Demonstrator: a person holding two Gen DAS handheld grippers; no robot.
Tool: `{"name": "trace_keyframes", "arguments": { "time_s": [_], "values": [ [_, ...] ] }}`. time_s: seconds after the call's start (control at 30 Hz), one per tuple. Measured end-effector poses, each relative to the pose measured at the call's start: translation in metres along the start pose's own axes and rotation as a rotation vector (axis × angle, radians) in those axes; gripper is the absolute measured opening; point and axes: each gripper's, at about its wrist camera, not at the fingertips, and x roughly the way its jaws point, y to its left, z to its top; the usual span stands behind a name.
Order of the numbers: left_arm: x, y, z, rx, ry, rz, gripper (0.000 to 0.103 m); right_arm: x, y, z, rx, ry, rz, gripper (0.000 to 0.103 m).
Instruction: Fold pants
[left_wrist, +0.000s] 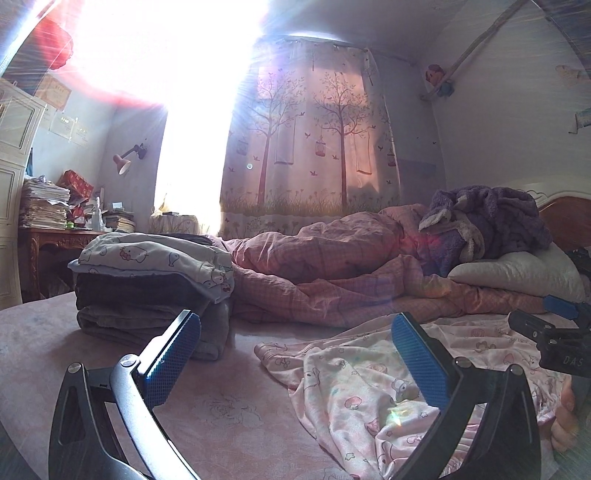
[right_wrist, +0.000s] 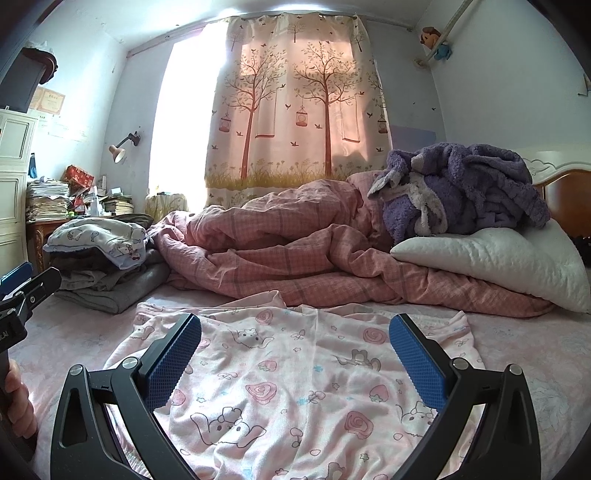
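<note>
Bed (right_wrist: 535, 369) holds pants (right_wrist: 295, 376); tool (left_wrist: 561, 343) reads "DAS".

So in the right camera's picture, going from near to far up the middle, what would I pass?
Right tongs → pink printed pants → crumpled pink checked quilt → tree-print curtain.

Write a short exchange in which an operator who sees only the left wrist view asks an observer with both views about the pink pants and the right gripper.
Operator: Is the right gripper open? I only see its side.
Observer: Yes, the right gripper is open wide, with nothing between its pads.
Operator: How do the pants lie in front of it?
Observer: The pants are spread mostly flat, with a flap raised along the far edge, near the pink quilt.
</note>
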Motion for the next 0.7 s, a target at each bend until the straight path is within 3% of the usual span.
{"name": "trace_keyframes", "arguments": {
  "time_s": [0.2, 0.37, 0.5, 0.63, 0.7],
  "values": [
    [0.002, -0.006, 0.000, 0.027, 0.000, -0.014, 0.099, -0.003, -0.004, -0.001, 0.012, 0.002, 0.001, 0.102],
    [0.010, -0.027, 0.005, 0.121, 0.039, -0.062, 0.089, -0.001, -0.006, -0.002, 0.024, 0.011, 0.016, 0.102],
    [0.001, -0.042, 0.019, 0.175, -0.028, -0.004, 0.089, -0.004, -0.014, -0.001, 0.058, 0.001, 0.025, 0.102],
    [0.005, -0.051, 0.045, 0.153, 0.015, -0.078, 0.089, -0.010, -0.035, 0.016, 0.113, -0.010, 0.051, 0.102],
    [0.009, -0.062, 0.057, 0.181, 0.025, -0.092, 0.089, -0.016, -0.052, 0.030, 0.112, -0.029, 0.021, 0.102]
  ]
}}
